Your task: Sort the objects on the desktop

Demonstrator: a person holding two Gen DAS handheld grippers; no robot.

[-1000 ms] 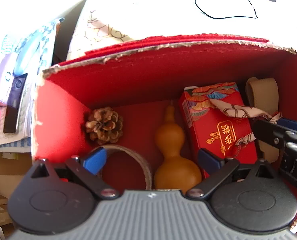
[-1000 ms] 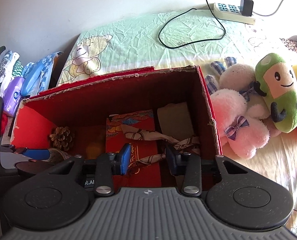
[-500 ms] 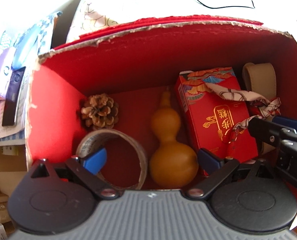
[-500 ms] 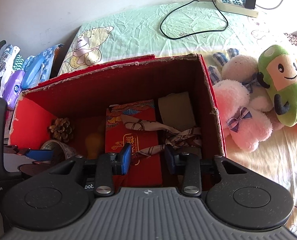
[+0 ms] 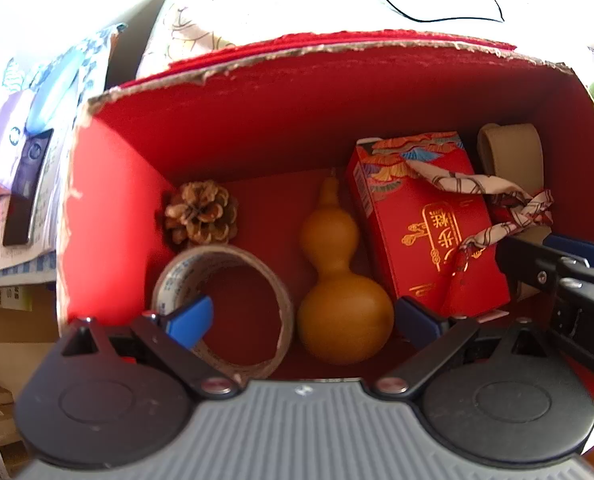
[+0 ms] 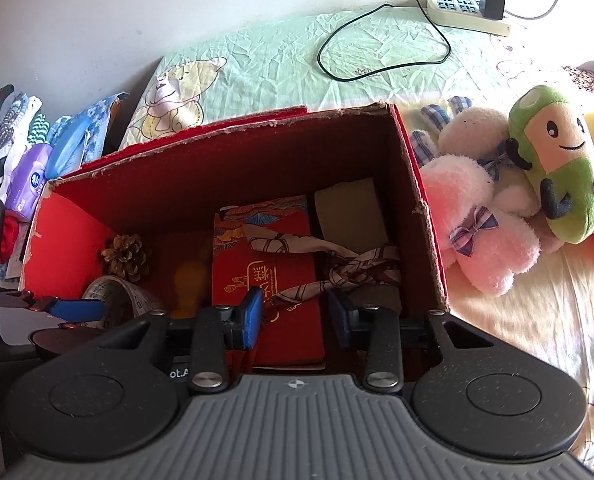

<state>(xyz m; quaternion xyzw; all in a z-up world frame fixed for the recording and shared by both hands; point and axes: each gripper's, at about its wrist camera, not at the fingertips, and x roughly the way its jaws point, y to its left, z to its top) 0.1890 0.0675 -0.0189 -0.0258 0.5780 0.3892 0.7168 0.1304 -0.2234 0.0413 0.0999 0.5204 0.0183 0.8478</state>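
your left gripper (image 5: 303, 318) hangs over the near edge of the red cardboard box (image 5: 113, 208), jaws spread wide and holding nothing. between and just past its blue pads sit the tape roll (image 5: 223, 308) and the orange gourd (image 5: 343, 280), side by side on the box floor, the gourd's narrow neck pointing to the far wall. a pine cone (image 5: 201, 214) lies just beyond the tape roll, in the far left corner. right of the gourd is the red gift box (image 5: 425, 224), with a patterned scarf (image 5: 477, 196) draped across it and onto the tan roll (image 5: 511, 152) by the right wall.

your right gripper (image 6: 295, 314) is over the same box from the right side, jaws partly apart and empty, with the scarf's lower end showing in the gap between them. the box stands on a bed (image 6: 281, 56) with a green sheet. pink (image 6: 481, 232) and green (image 6: 557, 168) plush toys lie just beside its right wall. a power strip (image 6: 467, 14) and black cable (image 6: 381, 44) lie well beyond.
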